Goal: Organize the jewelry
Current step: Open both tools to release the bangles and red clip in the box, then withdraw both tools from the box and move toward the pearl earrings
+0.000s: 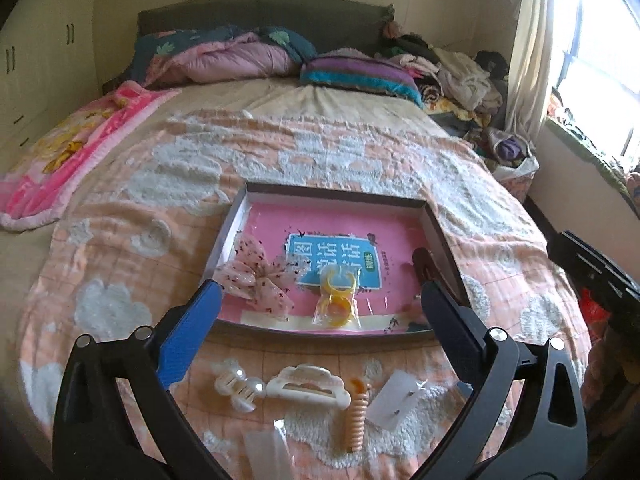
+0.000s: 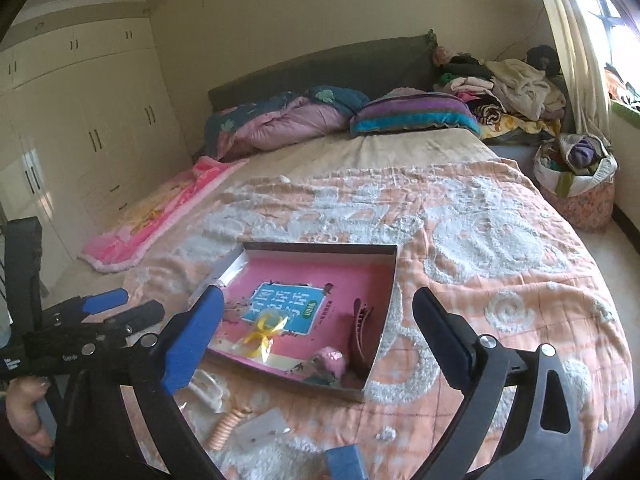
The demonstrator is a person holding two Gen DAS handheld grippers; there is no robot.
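Several pieces are already in the shallow box (image 1: pixel 440 236) on the bed: a sheer pink bow (image 1: pixel 256 280) at its left edge, a bagged yellow ring set (image 1: pixel 338 300) near the front middle, a dark brown hair clip (image 2: pixel 360 332) along the right wall, and something pink and sparkly (image 2: pixel 330 360) at the front right corner, too blurred to name. Still loose on the peach quilt (image 1: pixel 120 220) just in front of the box: a clear claw clip (image 1: pixel 238 386), a cream claw clip (image 1: pixel 308 386) touching it, an orange spiral hair tie (image 1: pixel 356 412), a white earring card (image 1: pixel 394 400) and a clear plastic packet (image 1: pixel 268 446). Both grippers hover empty, jaws spread wide: left gripper (image 1: pixel 320 312) above the loose row, right gripper (image 2: pixel 316 328) over the box front. Looks like mid-sort, between picks. Next move probably calls for dropping the left gripper onto one loose piece, likely the cream clip right under it, pinching across its narrow body, then lifting it over the front wall into bare pink floor. Thin card and packet will need a low, flat approach.
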